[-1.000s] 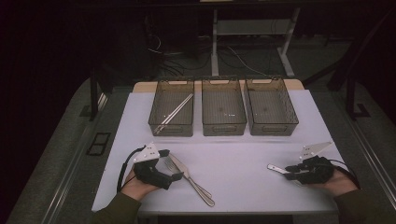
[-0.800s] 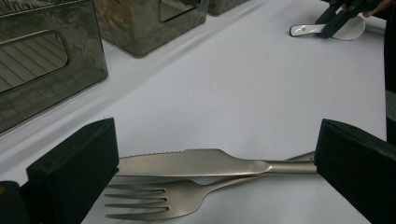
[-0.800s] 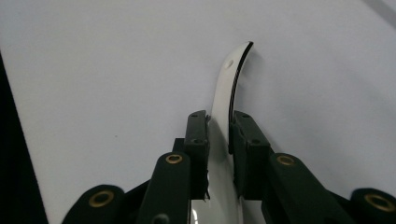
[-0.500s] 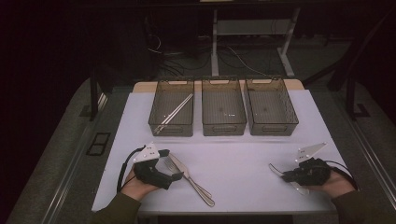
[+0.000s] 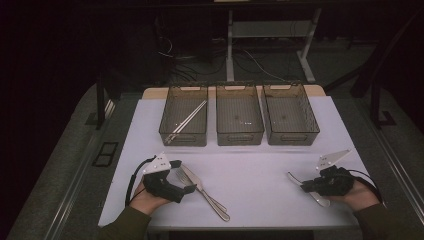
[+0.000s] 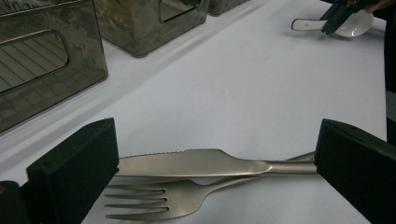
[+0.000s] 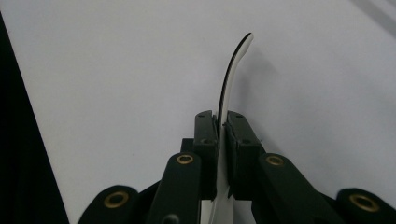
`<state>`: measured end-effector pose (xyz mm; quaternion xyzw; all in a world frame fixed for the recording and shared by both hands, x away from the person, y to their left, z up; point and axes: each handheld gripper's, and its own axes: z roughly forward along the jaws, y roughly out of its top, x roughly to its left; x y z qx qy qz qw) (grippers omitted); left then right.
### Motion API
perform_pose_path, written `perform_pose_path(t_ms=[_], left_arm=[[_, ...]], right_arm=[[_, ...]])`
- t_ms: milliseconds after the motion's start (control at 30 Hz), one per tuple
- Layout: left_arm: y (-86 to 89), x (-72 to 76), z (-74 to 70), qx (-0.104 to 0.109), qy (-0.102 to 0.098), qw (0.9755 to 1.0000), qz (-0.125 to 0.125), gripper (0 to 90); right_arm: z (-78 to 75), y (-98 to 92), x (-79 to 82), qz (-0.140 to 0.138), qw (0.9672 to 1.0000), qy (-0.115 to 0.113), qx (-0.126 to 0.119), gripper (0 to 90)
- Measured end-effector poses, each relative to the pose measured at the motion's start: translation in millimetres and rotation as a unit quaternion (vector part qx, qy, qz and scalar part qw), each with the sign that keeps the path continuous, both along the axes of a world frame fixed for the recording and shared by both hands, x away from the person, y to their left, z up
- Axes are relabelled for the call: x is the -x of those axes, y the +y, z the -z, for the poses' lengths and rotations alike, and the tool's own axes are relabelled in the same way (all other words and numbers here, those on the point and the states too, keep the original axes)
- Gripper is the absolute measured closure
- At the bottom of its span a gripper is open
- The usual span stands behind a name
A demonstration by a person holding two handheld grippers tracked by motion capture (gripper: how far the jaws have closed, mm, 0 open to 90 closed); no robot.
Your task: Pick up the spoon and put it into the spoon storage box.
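Observation:
On the white table (image 5: 250, 170) my left gripper (image 5: 184, 176) stands open, its jaws on either side of a steel knife (image 6: 196, 163) and fork (image 6: 154, 205) that lie crossed on the surface. The pads (image 6: 79, 158) do not touch them. The same knife (image 5: 212, 200) and fork (image 5: 186, 175) lie just right of my left hand. At the right, my right gripper (image 5: 306, 186) is shut on the handle of a white spoon (image 5: 294, 177). The spoon handle (image 7: 232, 74) sticks out past the closed right gripper (image 7: 223, 126). The left gripper view has that spoon (image 6: 310, 23) far off.
Three dark see-through bins stand in a row at the back: left bin (image 5: 172, 131) with chopsticks (image 5: 189, 119) in it, middle bin (image 5: 240, 136), right bin (image 5: 292, 136). Open tabletop lies between the two hands. The table's front edge runs just behind my wrists.
The right gripper's jaws have closed on the spoon's handle, and that hand has shifted slightly. The left gripper, knife and fork have not moved.

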<state>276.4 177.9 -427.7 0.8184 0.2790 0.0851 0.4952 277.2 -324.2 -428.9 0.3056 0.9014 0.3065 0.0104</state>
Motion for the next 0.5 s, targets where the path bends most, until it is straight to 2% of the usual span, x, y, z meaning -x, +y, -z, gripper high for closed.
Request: perform_pose_path(t_ms=[200, 400, 500], left_arm=[[0.1, -0.2, -0.6, 0.002, 0.0, 1.0, -0.002, 0.0], [0.3, -0.5, -0.7, 0.002, -0.001, 1.0, 0.0, 0.0], [0.8, -0.5, -0.6, 0.002, -0.001, 1.0, 0.0, 0.0]], right_arm=[[-1.9, 3.5, -3.8, 0.012, 0.9999, -0.002, 0.004, 83.7], [-5.9, 3.5, -10.5, 0.035, 0.9994, 0.002, -0.006, 83.7], [-7.6, 4.9, -14.6, 0.036, 0.9993, -0.004, -0.011, 83.7]])
